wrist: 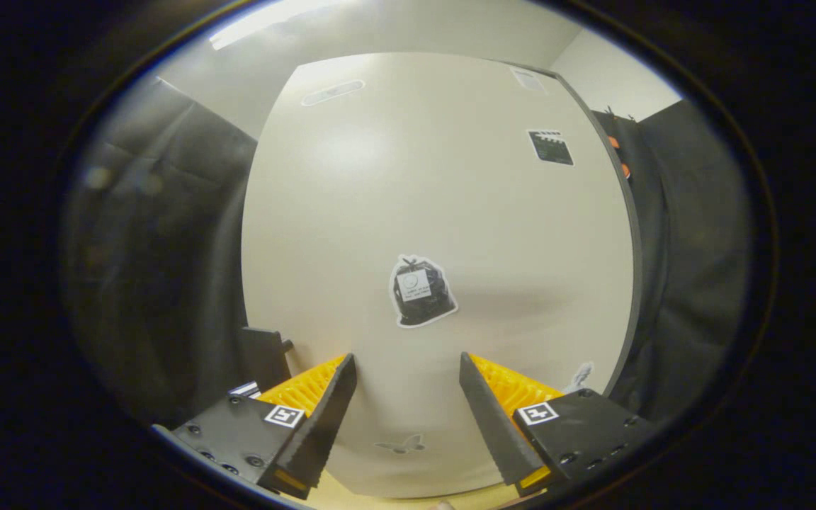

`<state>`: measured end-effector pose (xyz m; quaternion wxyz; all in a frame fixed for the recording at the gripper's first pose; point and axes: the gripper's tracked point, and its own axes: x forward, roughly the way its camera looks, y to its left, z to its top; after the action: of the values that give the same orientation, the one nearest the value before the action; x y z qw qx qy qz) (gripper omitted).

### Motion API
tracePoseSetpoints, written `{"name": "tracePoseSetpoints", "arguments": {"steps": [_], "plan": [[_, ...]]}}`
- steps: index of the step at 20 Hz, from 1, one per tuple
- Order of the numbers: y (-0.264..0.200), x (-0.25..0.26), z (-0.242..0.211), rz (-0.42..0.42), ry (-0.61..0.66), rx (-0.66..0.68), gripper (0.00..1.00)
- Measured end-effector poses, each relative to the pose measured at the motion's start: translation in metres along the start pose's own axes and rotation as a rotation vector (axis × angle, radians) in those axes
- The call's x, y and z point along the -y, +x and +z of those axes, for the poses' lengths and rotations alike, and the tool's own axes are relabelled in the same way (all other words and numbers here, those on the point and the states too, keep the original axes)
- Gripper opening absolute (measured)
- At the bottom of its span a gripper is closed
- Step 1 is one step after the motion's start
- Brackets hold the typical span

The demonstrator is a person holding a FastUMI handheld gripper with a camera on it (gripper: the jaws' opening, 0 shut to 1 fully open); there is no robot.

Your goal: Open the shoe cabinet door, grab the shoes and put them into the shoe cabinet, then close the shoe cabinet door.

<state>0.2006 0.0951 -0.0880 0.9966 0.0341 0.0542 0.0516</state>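
Note:
The shoe cabinet door (436, 212) is a pale cream panel standing close in front of me, and it looks shut. Stickers sit on it: a black bag-shaped one (421, 290) just beyond my fingers, a small dark one (550, 147) higher to the right, and a faint butterfly (401, 445) low between the fingers. My gripper (408, 372) is open, its fingers spread apart just short of the door with nothing between them. A dark handle-like part (264, 354) juts out at the door's left edge, beside the left finger (323, 418).
Black cloth hangs on both sides of the cabinet (167, 269). A strip of light wooden floor (408, 499) lies below the door. The dark right edge of the cabinet (631, 248) runs beside the right-hand cloth.

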Motion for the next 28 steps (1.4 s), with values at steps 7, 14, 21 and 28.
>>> {"name": "tracePoseSetpoints", "arguments": {"steps": [7,14,21,28], "plan": [[0.011,-0.002,-0.006,-0.035,-0.083,-0.013,0.94],[0.011,-0.004,-0.007,-0.074,-0.097,0.006,0.94],[0.012,-0.004,-0.008,-0.069,-0.092,0.009,0.95],[-0.008,-0.001,-0.007,-0.07,-0.075,-0.004,0.95]]}}
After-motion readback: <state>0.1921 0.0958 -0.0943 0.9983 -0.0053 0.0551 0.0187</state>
